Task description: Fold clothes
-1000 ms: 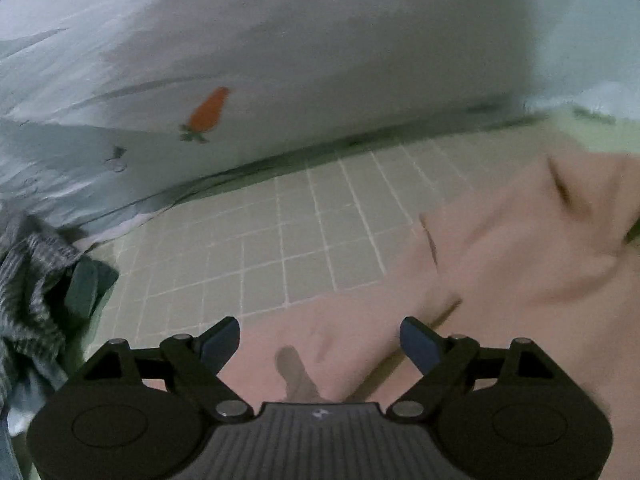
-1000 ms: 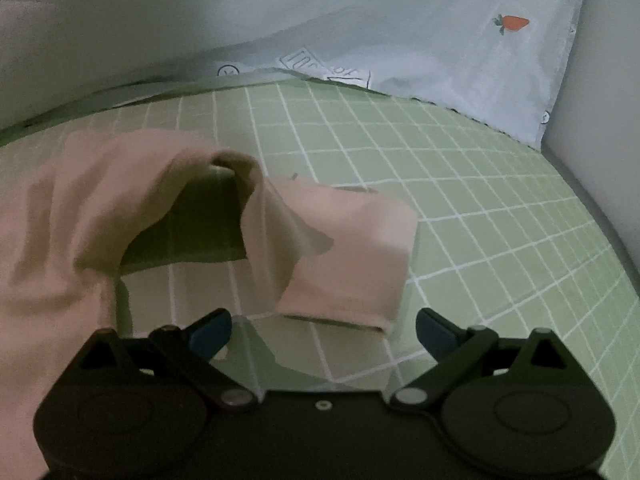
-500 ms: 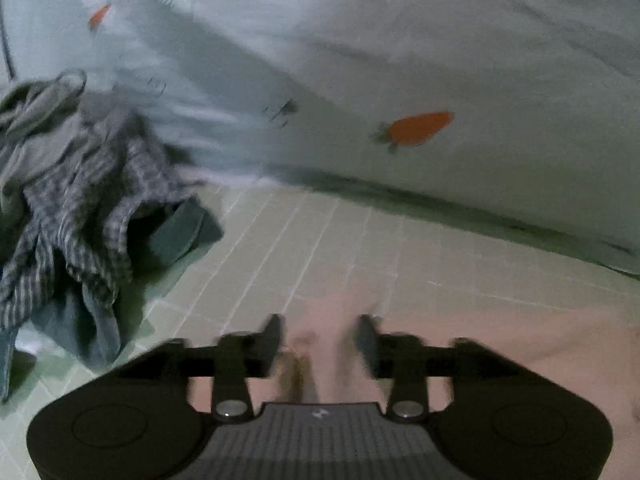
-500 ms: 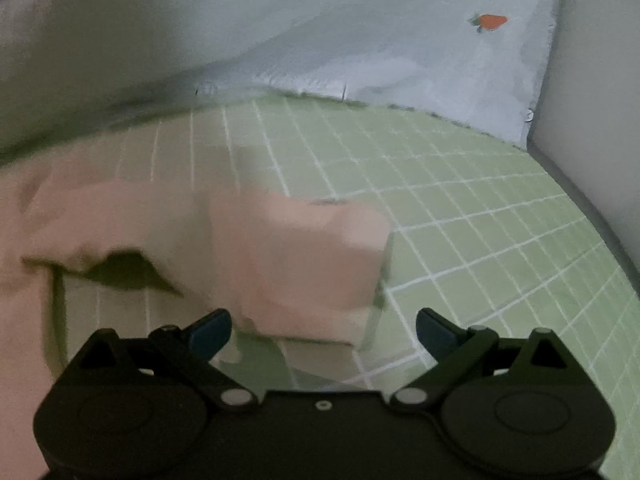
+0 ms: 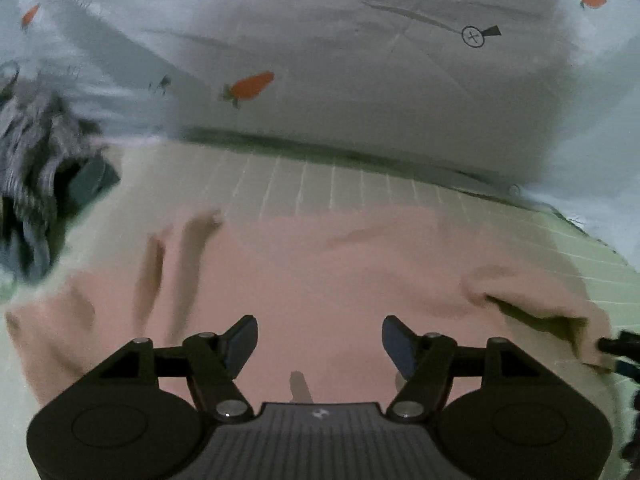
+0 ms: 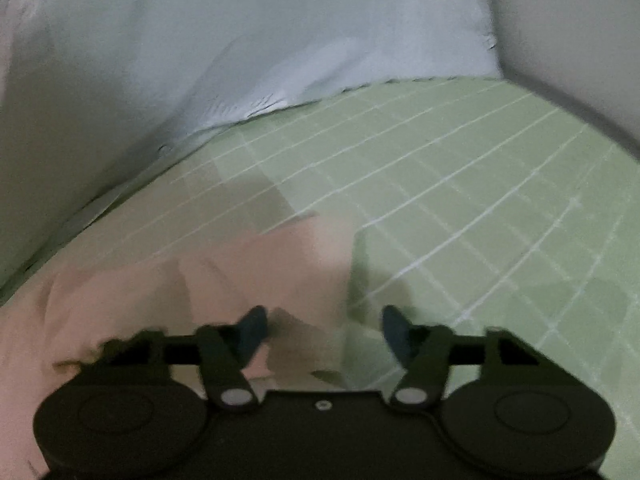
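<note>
Loosely rumpled soft pink garment [image 5: 340, 272] on gridded green sheet [image 6: 460, 200]

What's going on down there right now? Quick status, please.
Left gripper opening, nothing pinched. Right gripper closing over the pink garment, not yet gripping. Garment spread on the green checked sheet. Plaid clothes pile off to the side.

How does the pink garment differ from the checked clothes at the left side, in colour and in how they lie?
The pink garment is one plain colour; the checked clothes are grey with a check pattern. The pink garment lies spread out, mostly flat, directly ahead of the left gripper; the checked clothes sit crumpled in a heap at the far left edge. Both rest on the green grid sheet.
</note>
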The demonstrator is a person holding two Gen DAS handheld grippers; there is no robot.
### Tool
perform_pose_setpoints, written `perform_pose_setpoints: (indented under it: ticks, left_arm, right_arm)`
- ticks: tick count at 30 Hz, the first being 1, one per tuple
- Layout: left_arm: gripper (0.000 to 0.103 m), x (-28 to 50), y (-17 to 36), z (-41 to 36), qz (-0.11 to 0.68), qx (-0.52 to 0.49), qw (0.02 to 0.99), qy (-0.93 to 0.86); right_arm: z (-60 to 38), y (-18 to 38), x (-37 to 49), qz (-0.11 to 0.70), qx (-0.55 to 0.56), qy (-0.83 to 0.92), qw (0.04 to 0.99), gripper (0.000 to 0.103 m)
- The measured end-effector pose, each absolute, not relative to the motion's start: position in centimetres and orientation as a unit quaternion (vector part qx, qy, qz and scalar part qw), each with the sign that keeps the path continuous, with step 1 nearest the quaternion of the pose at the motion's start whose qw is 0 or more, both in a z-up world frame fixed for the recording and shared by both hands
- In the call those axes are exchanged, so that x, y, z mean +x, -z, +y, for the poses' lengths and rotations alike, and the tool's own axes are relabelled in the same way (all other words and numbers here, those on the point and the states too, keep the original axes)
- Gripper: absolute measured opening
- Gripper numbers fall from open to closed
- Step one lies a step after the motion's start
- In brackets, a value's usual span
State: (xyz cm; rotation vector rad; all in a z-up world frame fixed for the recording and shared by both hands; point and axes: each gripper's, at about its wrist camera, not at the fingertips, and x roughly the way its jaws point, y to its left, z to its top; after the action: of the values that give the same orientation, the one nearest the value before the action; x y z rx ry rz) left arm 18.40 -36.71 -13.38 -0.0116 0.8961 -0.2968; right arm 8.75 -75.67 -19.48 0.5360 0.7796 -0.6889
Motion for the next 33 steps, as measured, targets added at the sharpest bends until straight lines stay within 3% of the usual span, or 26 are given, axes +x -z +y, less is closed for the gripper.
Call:
perform_pose_setpoints:
  ticks: [2,4,7,12,15,17,20,25,33]
  left_arm:
    - [0.070,17.5,13.0,-36.4,0.438,-0.019,0.889,0.136]
    - [0.070,16.5,12.2,-35.9,0.435,-0.023,0.891,0.129]
    - [0.070,15.0,10.8,-35.0,0.424,-0.021,0.897,0.122]
    - [0.070,13.5,9.6,-32.7,0.413,-0.014,0.904,0.109]
    - [0.070,13.3,9.7,-31.5,0.419,-0.037,0.902,0.100]
    - [0.070,13.3,9.8,-30.9,0.421,-0.049,0.900,0.098]
    - [0.071,13.3,9.8,-30.7,0.420,-0.044,0.901,0.100]
    - [0.073,13.5,10.2,-30.7,0.418,-0.024,0.903,0.101]
    - [0.074,13.9,10.5,-31.7,0.423,-0.006,0.899,0.113]
  right_arm:
    - [-75.4,19.3,9.6,0.376,0.226,0.318,0.840,0.017]
    - [-74.1,18.5,10.7,0.380,0.161,0.310,0.856,0.007]
    - [-70.5,17.0,12.6,0.373,0.028,0.273,0.886,0.007]
    - [-62.5,17.3,14.8,0.381,-0.093,0.150,0.907,0.007]
    - [-59.3,18.8,15.0,0.415,-0.111,0.087,0.899,0.018]
    - [-57.7,19.4,14.2,0.425,-0.117,0.060,0.896,0.040]
    - [-58.4,18.3,12.2,0.400,-0.087,0.056,0.911,0.057]
    - [-63.8,16.9,9.5,0.349,0.050,0.149,0.924,0.068]
    - [-69.0,19.8,11.5,0.353,0.170,0.184,0.901,0.070]
